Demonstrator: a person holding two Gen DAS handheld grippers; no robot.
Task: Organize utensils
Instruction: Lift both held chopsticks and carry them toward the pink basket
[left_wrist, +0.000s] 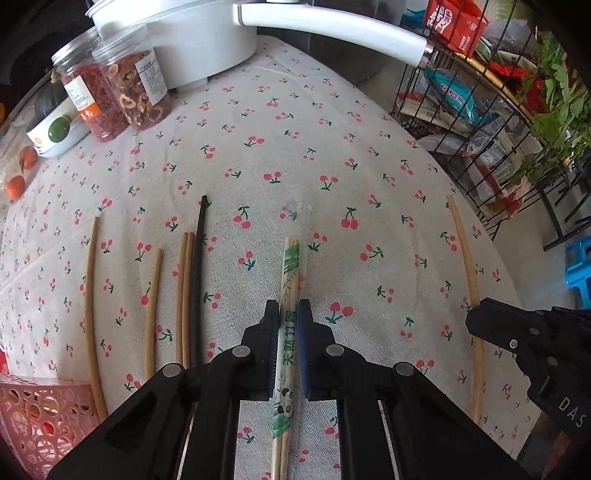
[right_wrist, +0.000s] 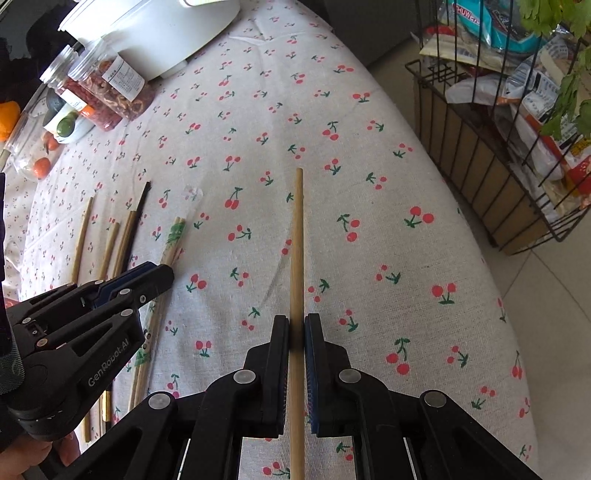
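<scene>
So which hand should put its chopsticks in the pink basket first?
Probably the left. The left gripper is shut on the wrapped chopsticks, and the pink basket sits on its side. The right gripper is farther away.

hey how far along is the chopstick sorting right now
Early. Done: nothing visibly sorted yet, and nothing shows inside the pink basket. In hand: the left gripper is shut on the wrapped chopstick pair; the right gripper is shut on a single bamboo chopstick. Left: loose bamboo chopsticks and a black chopstick lie on the tablecloth.
</scene>
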